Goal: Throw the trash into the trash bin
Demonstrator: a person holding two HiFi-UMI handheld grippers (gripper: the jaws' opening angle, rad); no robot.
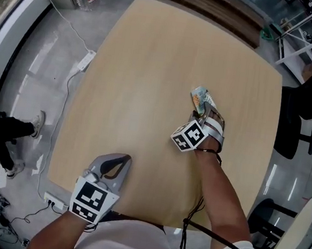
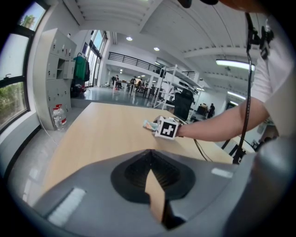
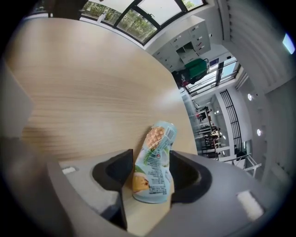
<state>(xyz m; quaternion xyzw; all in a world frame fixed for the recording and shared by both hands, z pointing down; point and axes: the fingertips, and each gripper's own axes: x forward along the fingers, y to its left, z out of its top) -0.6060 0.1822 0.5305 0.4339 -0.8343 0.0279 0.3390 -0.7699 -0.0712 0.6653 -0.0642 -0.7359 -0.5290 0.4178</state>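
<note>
One snack packet (image 3: 151, 172) lies between the open right tongs (image 3: 150, 156) — left tongs (image 2: 149, 155) closed.

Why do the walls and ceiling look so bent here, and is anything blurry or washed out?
Head view: the wide lens bows the edges of the table, and glare streaks the glossy floor. Left gripper view: the ceiling lines curve, and the corners go black. Right gripper view: the snack packet is sharp, while the wood grain at left is smeared.
</note>
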